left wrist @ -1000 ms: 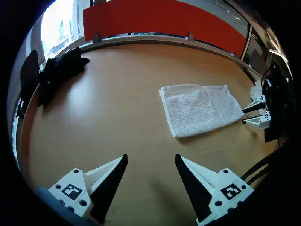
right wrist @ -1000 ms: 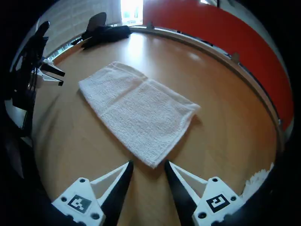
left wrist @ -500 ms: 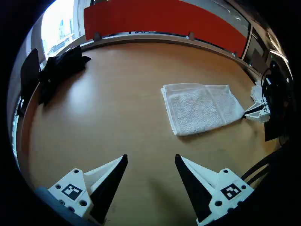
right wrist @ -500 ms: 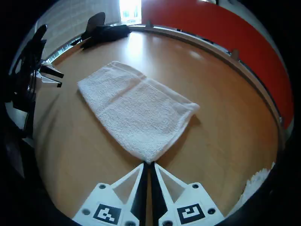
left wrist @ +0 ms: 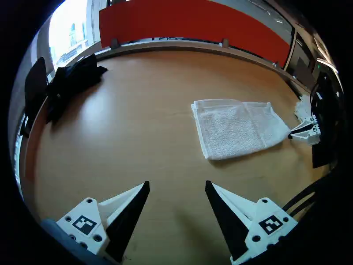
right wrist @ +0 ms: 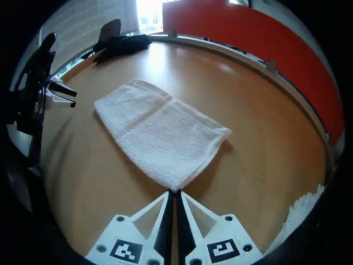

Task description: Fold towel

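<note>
A light brown wooden counter (left wrist: 132, 132) with a rounded far edge is seen in both views (right wrist: 264, 145), and a long red panel (left wrist: 189, 22) is set along its far side (right wrist: 264, 39).

A white folded terry towel (left wrist: 238, 128) is laid flat on the counter, right of centre in the left gripper view. There its long axis is seen running left to right, sloping slightly down toward the right, with a fold line across its middle. In the right gripper view the towel (right wrist: 161, 137) is set diagonally. Its long axis is directed from the far left toward the near right, and one corner is pointed straight at the camera.

A crumpled black garment (left wrist: 70, 79) is heaped at the counter's far edge (right wrist: 123, 43), well apart from the towel.

The left gripper (left wrist: 177, 183) is held above bare counter, well apart from the towel, and its jaws are spread wide with nothing between them. It is also seen farther off in the right gripper view (right wrist: 75, 100).

The right gripper (right wrist: 174, 193) is placed at the towel's near corner, and its jaws are closed to a thin slit with that corner pinched at their tips. In the left gripper view it (left wrist: 291, 134) is seen touching the towel's right corner.

A small tuft of white fluffy cloth (right wrist: 304, 207) is seen at the counter's edge.
</note>
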